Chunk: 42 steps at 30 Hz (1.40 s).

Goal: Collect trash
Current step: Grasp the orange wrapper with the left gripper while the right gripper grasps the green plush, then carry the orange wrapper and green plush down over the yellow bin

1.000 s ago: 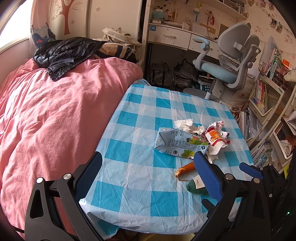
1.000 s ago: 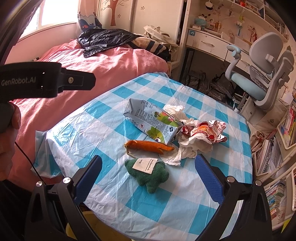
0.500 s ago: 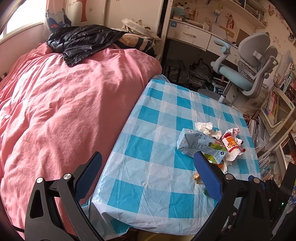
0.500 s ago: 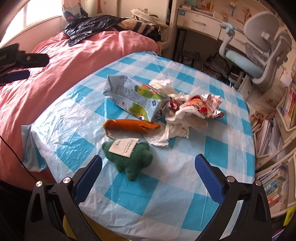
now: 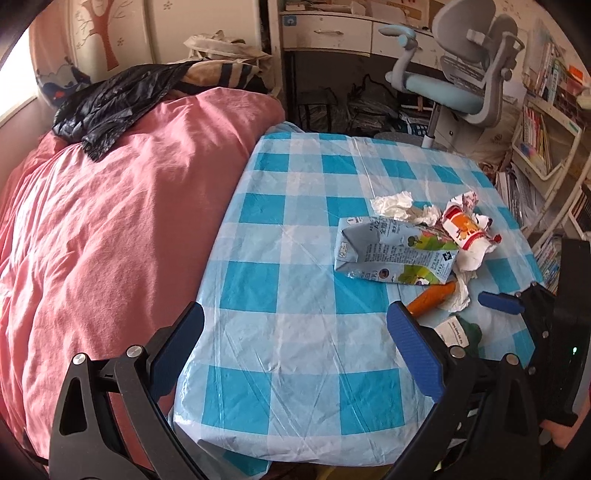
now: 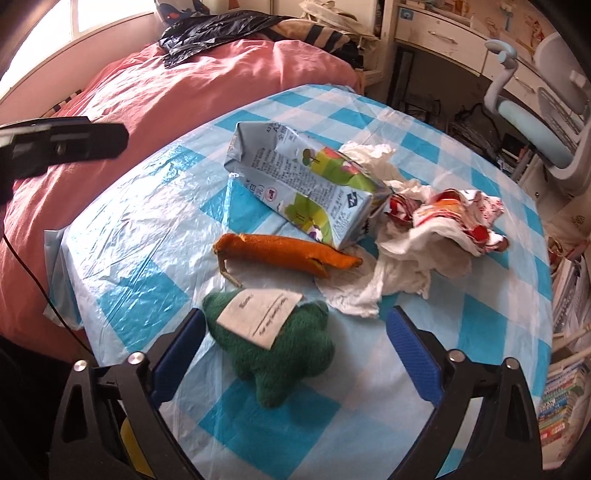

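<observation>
While agape, right claw [image 6: 295, 341] above green plush [image 6: 273, 347]

I see a blue-and-white checked tablecloth [image 6: 155, 206], a pale blue carton [image 6: 295, 184] with green print, an orange carrot [image 6: 284, 254], a green felt toy [image 6: 280, 354], and a pink bedspread [image 5: 110, 221].

Daylight enters from a window [image 6: 92, 14] at ten o'clock, blown out white. Glare streaks the glossy checked tablecloth [image 6: 155, 229]. Fisheye distortion bends the edges, with dark vignetted corners. Focus is mostly sharp throughout.
</observation>
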Each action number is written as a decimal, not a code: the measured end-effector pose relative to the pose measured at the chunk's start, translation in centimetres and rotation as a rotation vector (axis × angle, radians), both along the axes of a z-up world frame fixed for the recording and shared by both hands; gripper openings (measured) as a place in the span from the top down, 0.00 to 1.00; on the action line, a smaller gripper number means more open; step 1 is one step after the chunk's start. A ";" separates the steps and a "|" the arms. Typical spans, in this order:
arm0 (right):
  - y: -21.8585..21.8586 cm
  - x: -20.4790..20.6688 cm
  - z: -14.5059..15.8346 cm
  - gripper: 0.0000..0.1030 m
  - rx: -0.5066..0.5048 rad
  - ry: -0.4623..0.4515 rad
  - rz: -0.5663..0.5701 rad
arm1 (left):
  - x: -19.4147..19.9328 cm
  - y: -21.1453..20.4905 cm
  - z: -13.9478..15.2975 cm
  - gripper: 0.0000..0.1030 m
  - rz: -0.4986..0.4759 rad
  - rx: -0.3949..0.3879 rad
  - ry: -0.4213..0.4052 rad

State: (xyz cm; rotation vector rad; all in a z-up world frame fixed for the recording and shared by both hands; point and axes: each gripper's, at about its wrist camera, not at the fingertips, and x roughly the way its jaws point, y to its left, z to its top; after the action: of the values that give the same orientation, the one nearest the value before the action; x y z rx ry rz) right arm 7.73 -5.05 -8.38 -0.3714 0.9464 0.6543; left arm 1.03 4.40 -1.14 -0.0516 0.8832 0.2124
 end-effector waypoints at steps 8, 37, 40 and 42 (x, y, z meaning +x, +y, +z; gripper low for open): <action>-1.2 -0.1 0.1 0.58 0.016 0.063 0.068 | 3.2 -3.0 -2.1 0.07 -0.122 0.079 0.080; -5.1 -0.7 2.4 0.64 0.081 0.074 0.102 | 7.2 -9.9 -4.7 0.85 -0.316 0.027 0.088; -4.6 -1.6 2.9 0.64 0.102 0.065 0.112 | 5.8 -9.3 -3.0 0.86 -0.294 -0.011 0.045; -4.3 -2.2 3.2 0.64 0.111 0.064 0.121 | 4.7 -9.0 -2.1 0.86 -0.284 -0.025 0.019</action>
State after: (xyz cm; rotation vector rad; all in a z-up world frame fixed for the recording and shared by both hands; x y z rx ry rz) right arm 5.57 -9.39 -5.19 -0.3117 0.9493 0.8304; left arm 5.77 -4.55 -3.27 0.0529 0.9017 -0.0630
